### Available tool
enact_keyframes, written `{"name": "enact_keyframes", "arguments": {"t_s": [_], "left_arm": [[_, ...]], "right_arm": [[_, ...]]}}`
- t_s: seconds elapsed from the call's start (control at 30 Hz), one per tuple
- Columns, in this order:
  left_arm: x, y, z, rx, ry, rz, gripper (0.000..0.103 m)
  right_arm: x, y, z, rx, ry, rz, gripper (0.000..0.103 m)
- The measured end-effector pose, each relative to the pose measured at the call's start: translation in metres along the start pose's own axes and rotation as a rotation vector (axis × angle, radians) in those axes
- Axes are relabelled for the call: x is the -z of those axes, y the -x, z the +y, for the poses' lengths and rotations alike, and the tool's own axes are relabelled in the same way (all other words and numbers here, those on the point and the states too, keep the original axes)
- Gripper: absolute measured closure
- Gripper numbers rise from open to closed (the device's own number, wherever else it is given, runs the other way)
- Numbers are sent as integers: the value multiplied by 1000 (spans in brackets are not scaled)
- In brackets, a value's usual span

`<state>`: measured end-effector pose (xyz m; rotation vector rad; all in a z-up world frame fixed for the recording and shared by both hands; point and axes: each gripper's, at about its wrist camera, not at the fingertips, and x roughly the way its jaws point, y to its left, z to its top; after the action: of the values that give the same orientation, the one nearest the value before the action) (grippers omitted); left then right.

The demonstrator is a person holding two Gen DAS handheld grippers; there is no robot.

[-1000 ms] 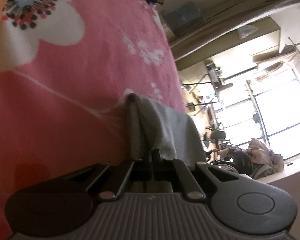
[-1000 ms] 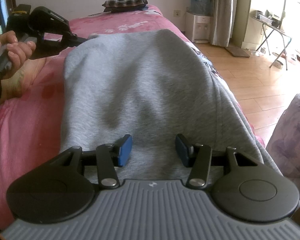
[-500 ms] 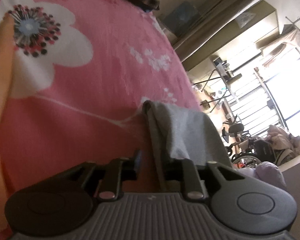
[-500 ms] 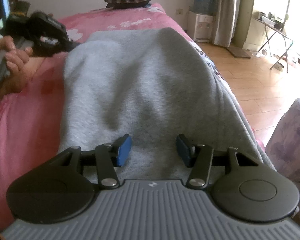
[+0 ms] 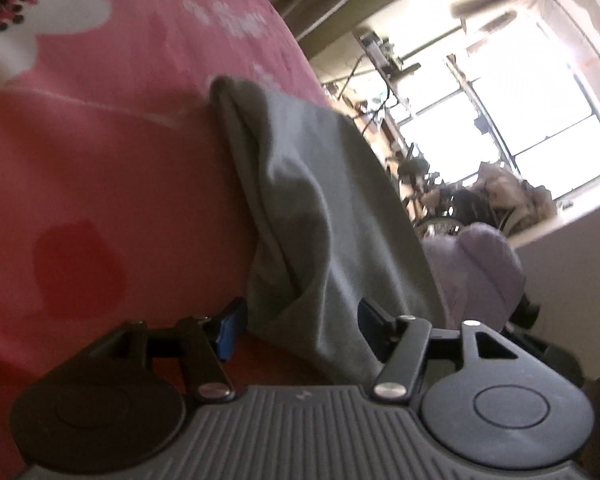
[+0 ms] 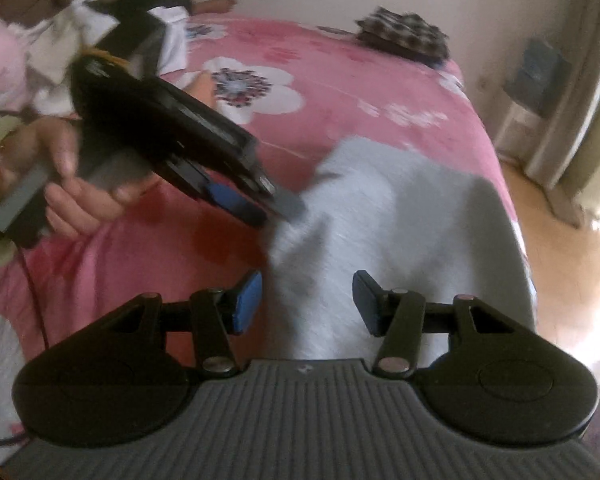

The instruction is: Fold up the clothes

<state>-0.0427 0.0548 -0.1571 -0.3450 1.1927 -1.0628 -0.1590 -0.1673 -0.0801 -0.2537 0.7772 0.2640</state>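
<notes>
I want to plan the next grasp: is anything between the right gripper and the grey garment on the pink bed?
Nothing visible: the right gripper hangs open directly over the grey fleece garment.

Both wrist views close, angled down, sharing grey garment [image 5: 320, 208]

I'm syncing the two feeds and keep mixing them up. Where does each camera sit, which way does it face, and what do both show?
Left wrist: on the left gripper, low over the pink bedspread, facing the window; its fingers are opening around the grey garment.
Right wrist: on the right gripper, facing up the bed toward the checked cloth; its open fingers and the person's hand show.
Shared: garment, bedspread, left gripper.
</notes>
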Motion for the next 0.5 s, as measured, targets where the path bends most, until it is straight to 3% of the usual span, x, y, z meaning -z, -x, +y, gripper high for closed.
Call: {"name": "enact_keyframes", "arguments": {"t_s": [0.07,0.17,0.27,0.5], "left_arm": [[2,-5,2,-10,-18,16,66],[0,-4,10,12,24,18,79],[-2,0,15,40,67,26,86],[-11,8,17,99,140,49,88]], "right_arm": [[1,-4,5,5,16,14,53],[5,-12,8,17,25,42,53],[7,-19,12,30,36,52,54],[6,-30,34,102,147,35,54]]}}
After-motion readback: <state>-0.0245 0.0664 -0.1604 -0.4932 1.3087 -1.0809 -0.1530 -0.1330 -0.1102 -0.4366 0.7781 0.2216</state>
